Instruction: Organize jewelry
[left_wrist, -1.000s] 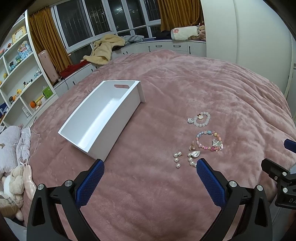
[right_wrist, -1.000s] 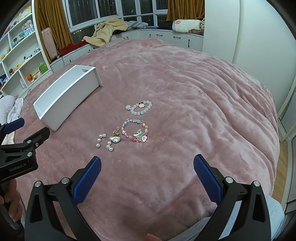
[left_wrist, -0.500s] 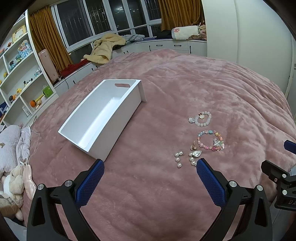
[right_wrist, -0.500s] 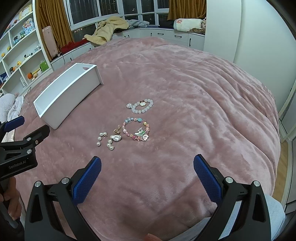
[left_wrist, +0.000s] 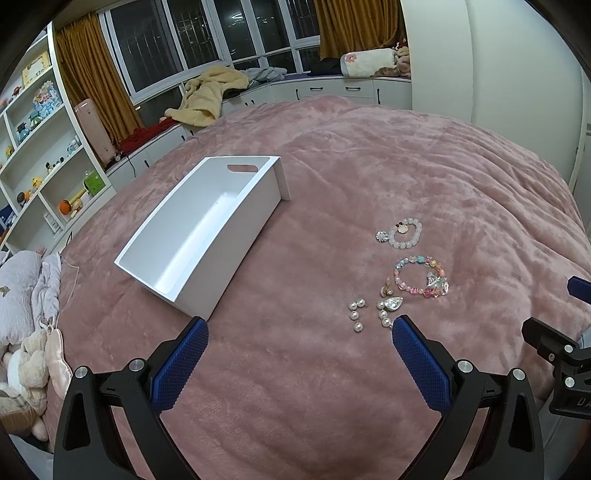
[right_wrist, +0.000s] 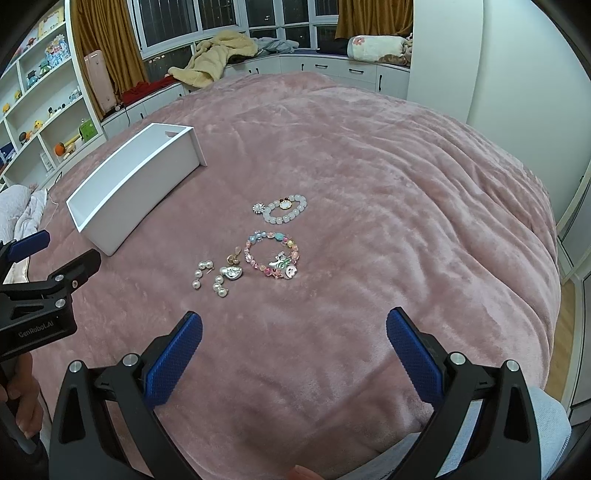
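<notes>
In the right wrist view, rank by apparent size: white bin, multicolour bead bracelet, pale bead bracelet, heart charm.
1. white bin
2. multicolour bead bracelet and pale bead bracelet: too close to rank
3. heart charm

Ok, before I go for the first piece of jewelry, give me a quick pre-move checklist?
1. Left gripper open, nothing in it: ok.
2. Right gripper open, nothing in it: ok.
3. White bin upright, nothing inside: ok.
4. White bracelet and colourful bracelet apart: ok.
5. Pearl earrings, heart charm close together; separate grasp: cannot tell.
6. Blanket between jewelry and bin unobstructed: ok.
</notes>
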